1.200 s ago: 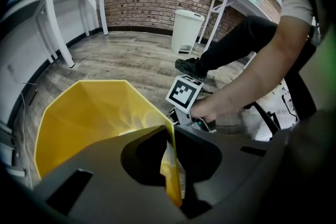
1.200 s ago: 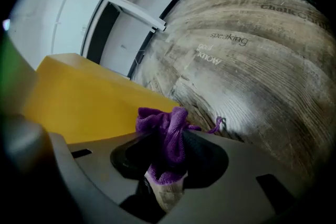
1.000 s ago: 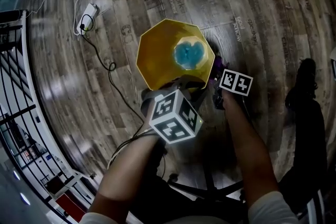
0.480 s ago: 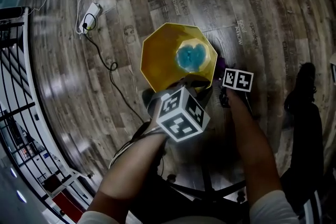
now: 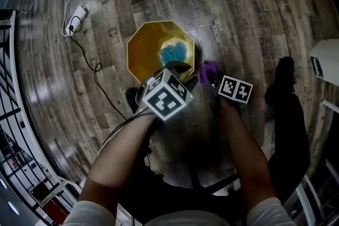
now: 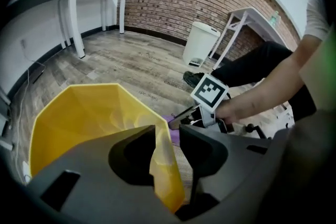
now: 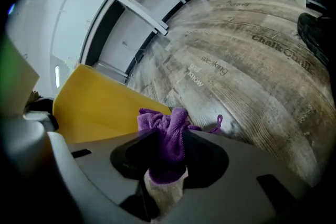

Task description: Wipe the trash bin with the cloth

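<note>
Head view: left tongs (image 5: 181, 71) newly loose astride bin (image 5: 142, 49), right tongs (image 5: 212, 78) tight on cloth (image 5: 210, 67).

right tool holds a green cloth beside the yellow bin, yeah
Not quite. The cloth pinched in the right tool is purple, not green, as the right gripper view shows. It is beside the yellow bin.
</note>
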{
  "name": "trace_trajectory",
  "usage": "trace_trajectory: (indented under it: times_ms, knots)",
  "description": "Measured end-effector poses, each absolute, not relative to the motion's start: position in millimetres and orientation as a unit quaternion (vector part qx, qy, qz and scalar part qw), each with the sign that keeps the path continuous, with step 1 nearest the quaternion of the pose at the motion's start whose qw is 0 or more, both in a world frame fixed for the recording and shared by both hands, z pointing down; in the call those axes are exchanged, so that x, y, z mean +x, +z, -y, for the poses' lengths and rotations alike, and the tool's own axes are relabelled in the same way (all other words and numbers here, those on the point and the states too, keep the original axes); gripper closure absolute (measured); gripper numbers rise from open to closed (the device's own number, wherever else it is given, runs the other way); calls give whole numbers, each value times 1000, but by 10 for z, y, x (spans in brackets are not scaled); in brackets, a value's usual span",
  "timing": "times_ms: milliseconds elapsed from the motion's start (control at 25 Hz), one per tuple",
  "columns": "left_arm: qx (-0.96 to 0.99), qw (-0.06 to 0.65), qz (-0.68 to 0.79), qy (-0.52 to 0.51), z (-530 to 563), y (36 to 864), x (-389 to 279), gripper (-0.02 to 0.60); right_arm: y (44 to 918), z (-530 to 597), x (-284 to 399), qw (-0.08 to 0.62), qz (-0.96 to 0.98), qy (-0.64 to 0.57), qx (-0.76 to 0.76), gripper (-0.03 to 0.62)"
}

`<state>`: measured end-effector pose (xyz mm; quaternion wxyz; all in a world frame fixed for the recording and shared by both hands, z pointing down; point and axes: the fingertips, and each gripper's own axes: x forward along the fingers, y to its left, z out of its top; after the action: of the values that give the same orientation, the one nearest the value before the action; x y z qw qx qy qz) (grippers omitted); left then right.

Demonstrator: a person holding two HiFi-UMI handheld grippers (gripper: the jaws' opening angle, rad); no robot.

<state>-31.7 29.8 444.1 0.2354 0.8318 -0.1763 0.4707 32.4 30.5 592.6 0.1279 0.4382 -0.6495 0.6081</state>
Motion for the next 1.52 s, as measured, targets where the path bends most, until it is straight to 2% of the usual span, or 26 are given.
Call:
trace_trajectory:
  times_ms: [120,320,640,760,840,880,960,1200,1520]
  knots:
    - [836,178,140,499,-406,4348,-378,426,5703,-322,357,95,656,610,434,450]
    - [811,114,93,566,-673,4313,-735,414,5340,-365,308,33,667,626,404,450]
    - [772,115,84,619,-743,4579,-1051,416,4849,-319,134,-87,673,654,335,450]
    - [778,117,77,613,-748,4605,-969,454,4594,-239,95,-139,679,651,309,450]
    - [787,116,71,601,-754,4582,-859,508,4464,-195,79,-157,689,642,297,450]
    - [792,111,67,596,-753,4563,-804,542,4437,-179,75,-160,692,639,295,450]
    - [796,98,58,594,-751,4549,-757,552,4446,-144,66,-155,698,634,296,450]
    - [805,89,40,585,-755,4529,-712,558,4629,-34,-6,-134,700,634,301,450]
    - [817,104,42,566,-730,4502,-648,557,5203,32,-69,-64,692,647,313,450]
